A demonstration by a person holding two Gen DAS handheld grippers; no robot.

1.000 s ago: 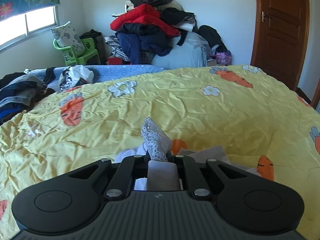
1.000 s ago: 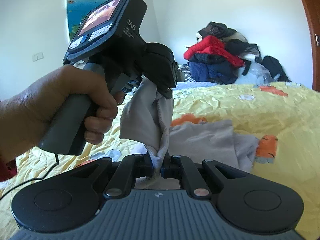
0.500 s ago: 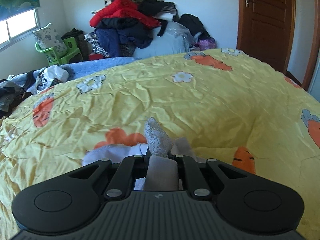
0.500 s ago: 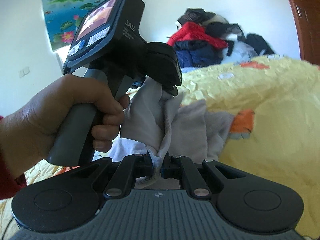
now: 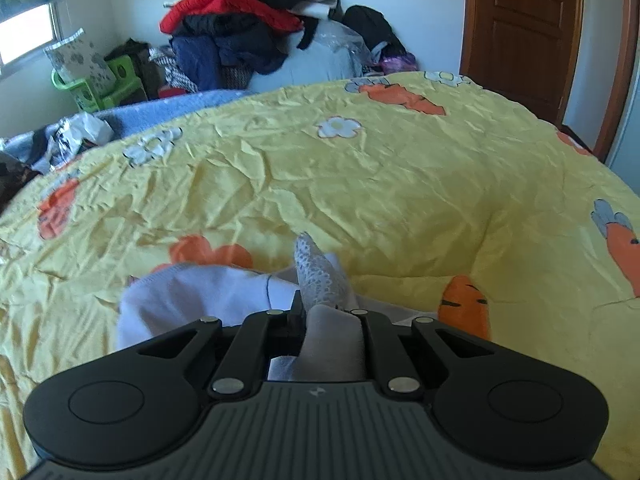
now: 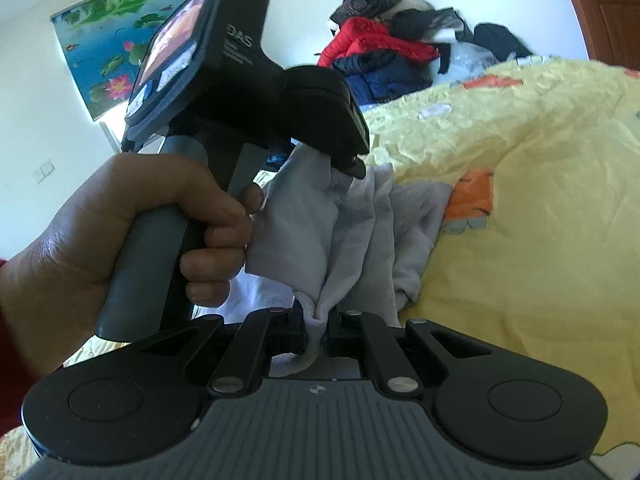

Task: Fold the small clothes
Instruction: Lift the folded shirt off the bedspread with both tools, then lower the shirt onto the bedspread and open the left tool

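A small pale grey garment [image 6: 352, 224] with a lace-trimmed edge [image 5: 318, 272] hangs between both grippers above the yellow bedspread [image 5: 360, 184]. My left gripper [image 5: 324, 312] is shut on the lacy edge, with grey cloth bunched between its fingers. In the right wrist view my right gripper [image 6: 318, 320] is shut on another fold of the same garment. The left gripper [image 6: 340, 160], held by a hand [image 6: 120, 224], pinches the cloth's upper part there. The rest of the garment [image 5: 192, 292] trails onto the bed below.
The yellow carrot-print bedspread [image 6: 520, 200] fills the foreground. A heap of dark and red clothes [image 5: 248, 32] stands at the far wall. A green chair [image 5: 104, 84] and more clothes [image 5: 72, 136] lie at the left. A brown door [image 5: 520, 28] is at the right.
Both grippers have sunk toward the bed with the garment held. The right gripper has rolled, so the bed now tilts in its view. More of the garment now rests on the bedspread.
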